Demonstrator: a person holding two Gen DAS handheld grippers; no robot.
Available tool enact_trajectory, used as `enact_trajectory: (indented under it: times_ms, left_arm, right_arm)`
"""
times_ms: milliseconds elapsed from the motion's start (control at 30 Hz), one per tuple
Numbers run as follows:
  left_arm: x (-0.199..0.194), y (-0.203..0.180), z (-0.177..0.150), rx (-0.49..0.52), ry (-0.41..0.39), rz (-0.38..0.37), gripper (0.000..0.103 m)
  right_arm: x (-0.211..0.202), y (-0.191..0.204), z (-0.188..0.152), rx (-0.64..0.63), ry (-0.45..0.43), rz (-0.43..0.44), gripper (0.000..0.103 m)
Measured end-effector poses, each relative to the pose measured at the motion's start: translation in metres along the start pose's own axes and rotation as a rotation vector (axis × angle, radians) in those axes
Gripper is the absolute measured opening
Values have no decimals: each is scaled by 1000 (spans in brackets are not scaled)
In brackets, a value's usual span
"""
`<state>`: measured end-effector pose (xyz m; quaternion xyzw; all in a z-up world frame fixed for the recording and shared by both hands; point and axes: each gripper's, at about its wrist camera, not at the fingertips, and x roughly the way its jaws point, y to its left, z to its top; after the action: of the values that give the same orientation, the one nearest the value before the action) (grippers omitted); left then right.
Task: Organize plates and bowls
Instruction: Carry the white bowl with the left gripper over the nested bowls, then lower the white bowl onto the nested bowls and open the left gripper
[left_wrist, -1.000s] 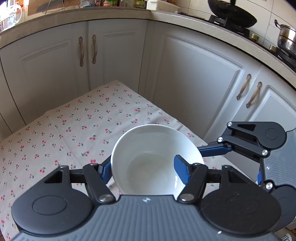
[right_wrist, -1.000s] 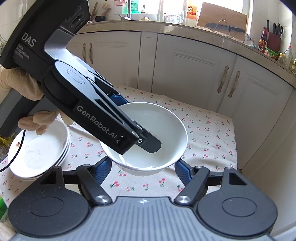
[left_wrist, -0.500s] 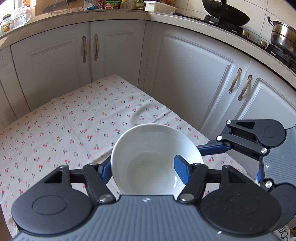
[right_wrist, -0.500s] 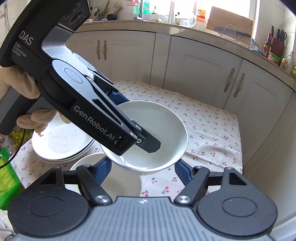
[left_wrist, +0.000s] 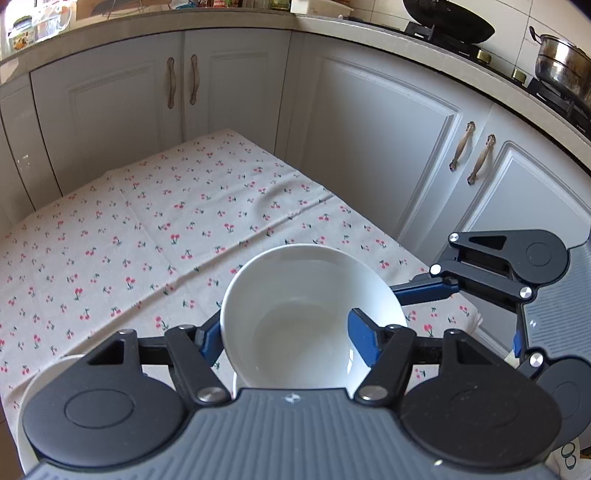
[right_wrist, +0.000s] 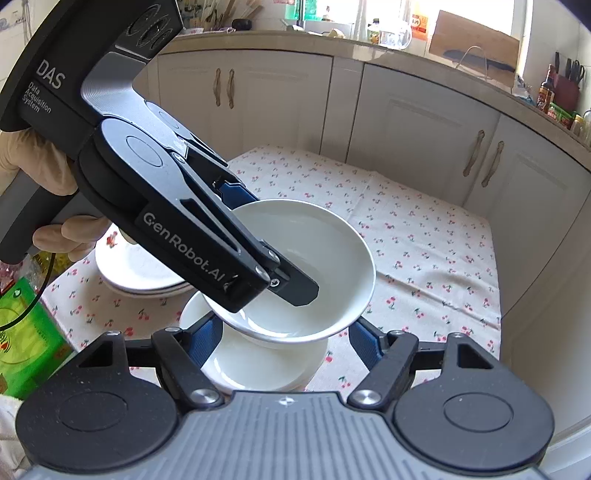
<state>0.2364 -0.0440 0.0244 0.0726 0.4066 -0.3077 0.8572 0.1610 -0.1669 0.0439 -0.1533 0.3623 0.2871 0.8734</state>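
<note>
Left tool (right_wrist: 258, 236) clamps the empty white bowl's (right_wrist: 314, 258) rim, above a second bowl (right_wrist: 258, 365). Right tool (right_wrist: 284, 336) stands apart, gripping nothing. Stacked plates (right_wrist: 140, 269) lie on the worktop (right_wrist: 424, 258).

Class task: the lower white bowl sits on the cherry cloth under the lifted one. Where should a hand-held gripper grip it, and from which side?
Grip the lower bowl by its thin rim, one finger inside and one outside, coming from above on its near side; the wall flares too wide to span.

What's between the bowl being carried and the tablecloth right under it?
Another white dish sits on the tablecloth directly beneath the held bowl, seen in the right wrist view. Whether the two touch is unclear.
</note>
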Motion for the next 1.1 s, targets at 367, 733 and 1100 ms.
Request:
enact_trajectory:
  times_ms: [367,733,1100]
  left_arm:
    - [6,-4,-15,-16,23,-20,67]
    - [10,-3,-20,-4,37,-8,68]
    - [10,-3,-23,15,30,-7,68]
  right_arm:
    - [2,10,-12,2,50,11,79]
    - [7,11,-15,10,61,33,79]
    - [9,9,-16,31,61,49,80]
